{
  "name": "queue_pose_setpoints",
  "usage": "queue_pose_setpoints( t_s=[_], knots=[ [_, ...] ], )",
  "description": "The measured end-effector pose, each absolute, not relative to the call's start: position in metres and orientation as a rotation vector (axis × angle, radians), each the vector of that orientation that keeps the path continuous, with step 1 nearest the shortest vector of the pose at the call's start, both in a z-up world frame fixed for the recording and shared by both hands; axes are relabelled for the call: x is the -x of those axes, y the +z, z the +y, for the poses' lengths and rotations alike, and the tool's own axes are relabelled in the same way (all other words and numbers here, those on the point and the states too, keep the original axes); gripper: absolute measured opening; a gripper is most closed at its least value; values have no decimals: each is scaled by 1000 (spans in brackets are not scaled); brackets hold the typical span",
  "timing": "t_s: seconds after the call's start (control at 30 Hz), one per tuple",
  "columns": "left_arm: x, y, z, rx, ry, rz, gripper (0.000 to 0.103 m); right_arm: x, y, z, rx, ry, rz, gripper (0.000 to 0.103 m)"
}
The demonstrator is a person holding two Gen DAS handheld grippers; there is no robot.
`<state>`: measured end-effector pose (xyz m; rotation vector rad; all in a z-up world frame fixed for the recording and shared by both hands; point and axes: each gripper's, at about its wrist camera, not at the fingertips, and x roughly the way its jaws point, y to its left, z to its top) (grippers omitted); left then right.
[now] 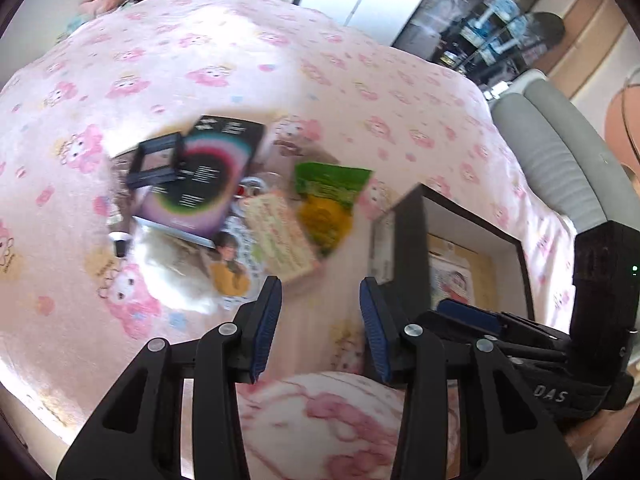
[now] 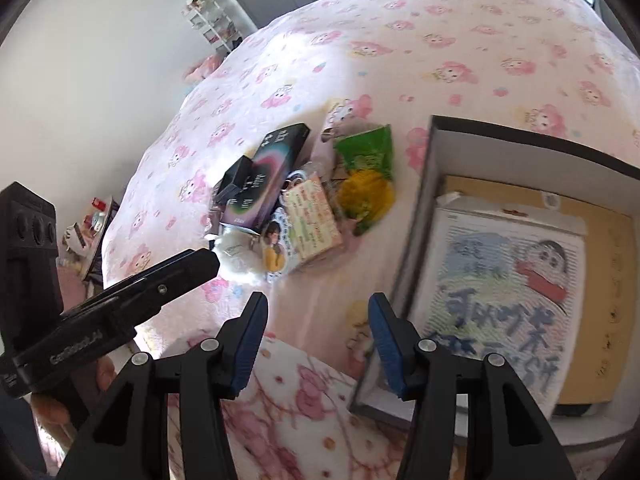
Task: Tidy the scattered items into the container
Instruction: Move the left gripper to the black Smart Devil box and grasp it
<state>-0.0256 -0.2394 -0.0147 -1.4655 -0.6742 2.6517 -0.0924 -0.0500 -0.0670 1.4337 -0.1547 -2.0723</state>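
A pile of items lies on a pink patterned bedspread: a dark box with a rainbow ring (image 1: 204, 180) (image 2: 268, 176), a small dark blue box (image 1: 156, 160), a green and yellow snack bag (image 1: 326, 200) (image 2: 366, 172), a pale printed card (image 1: 278, 236) (image 2: 314, 220), a picture card of a girl (image 1: 232, 264) (image 2: 276, 248) and a white fluffy thing (image 1: 176, 276) (image 2: 240, 256). A dark-rimmed open box (image 1: 408, 240) (image 2: 432, 152) lies to the right, holding a cartoon picture (image 2: 504, 292). My left gripper (image 1: 320, 300) and right gripper (image 2: 318, 312) are open and empty, hovering short of the pile.
A grey padded headboard or chair edge (image 1: 560, 152) runs along the bed's right side. Dark shelves (image 1: 480, 24) stand behind it. A white rack (image 2: 212, 20) and floor clutter (image 2: 92, 220) are left of the bed. A pink patterned fold (image 2: 304, 412) lies under the grippers.
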Motion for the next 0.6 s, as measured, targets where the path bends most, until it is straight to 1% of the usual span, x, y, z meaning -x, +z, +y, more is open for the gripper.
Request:
queue_pose_setpoints(
  t_s=[0.1,0.17,0.27,0.37,0.43,0.53,0.57,0.6],
  knots=[
    [45,-47,-283,1555,2717,-718,41,111,-73,-94,-1444,-2014,-95,49],
    [61,-75,-311,1607,2713,-793,41,124,-85,-120,-1473,-1955,-81,49],
    [79,-102,-345,1624,2689,-923,41,144,-108,-150,-1547,-1900,-57,49],
    [97,-120,-365,1659,2692,-957,41,160,-124,-164,-1588,-1868,-71,49],
    [109,-132,-373,1681,2671,-984,41,164,-132,-165,-1608,-1850,-124,49],
    [121,-145,-377,1696,2711,-941,44,167,-142,-165,-1625,-1814,-162,49],
    [124,-148,-379,1691,2704,-953,45,168,-144,-166,-1626,-1819,-150,49],
    [125,-153,-381,1666,2662,-1014,47,169,-144,-167,-1623,-1829,-139,49]
  ],
)
